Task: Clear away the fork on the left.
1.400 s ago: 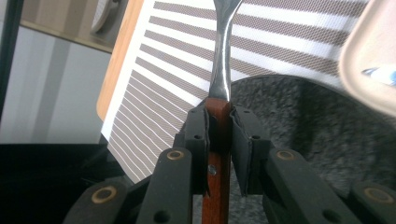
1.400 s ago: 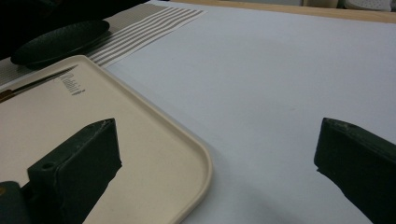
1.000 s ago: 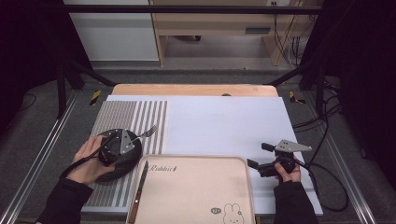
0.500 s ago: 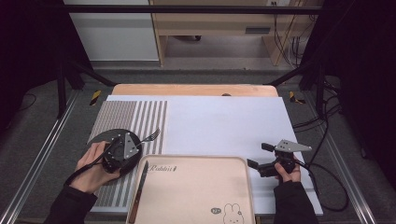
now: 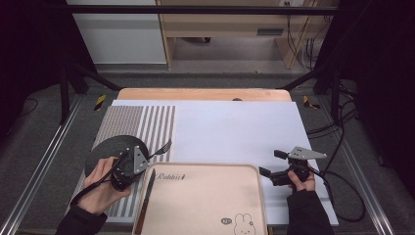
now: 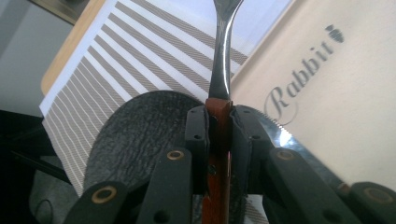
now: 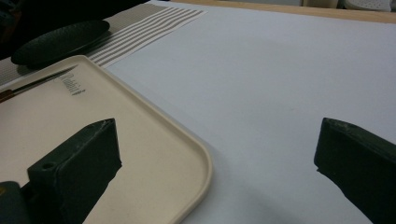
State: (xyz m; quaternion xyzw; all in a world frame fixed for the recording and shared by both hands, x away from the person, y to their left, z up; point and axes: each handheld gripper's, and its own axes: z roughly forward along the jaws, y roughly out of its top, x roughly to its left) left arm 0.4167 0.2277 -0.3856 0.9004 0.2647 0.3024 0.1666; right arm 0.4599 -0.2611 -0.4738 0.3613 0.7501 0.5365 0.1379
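My left claw (image 6: 218, 140) is clamped on the wooden handle of the fork (image 5: 163, 148), which I hold at the near left, over the dark plate (image 5: 105, 149) on the striped placemat (image 5: 156, 122). So the fork is picked off the tray (image 5: 205, 200); setting it down is left. The knife (image 5: 146, 196) lies on the tray's left edge, untouched. My right claw (image 5: 270, 165) waits empty, jaws wide apart, at the near right.

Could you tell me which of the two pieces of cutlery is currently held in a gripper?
The fork: the left gripper clamps its brown handle over the black plate, while the knife lies untouched along the tray's left edge.
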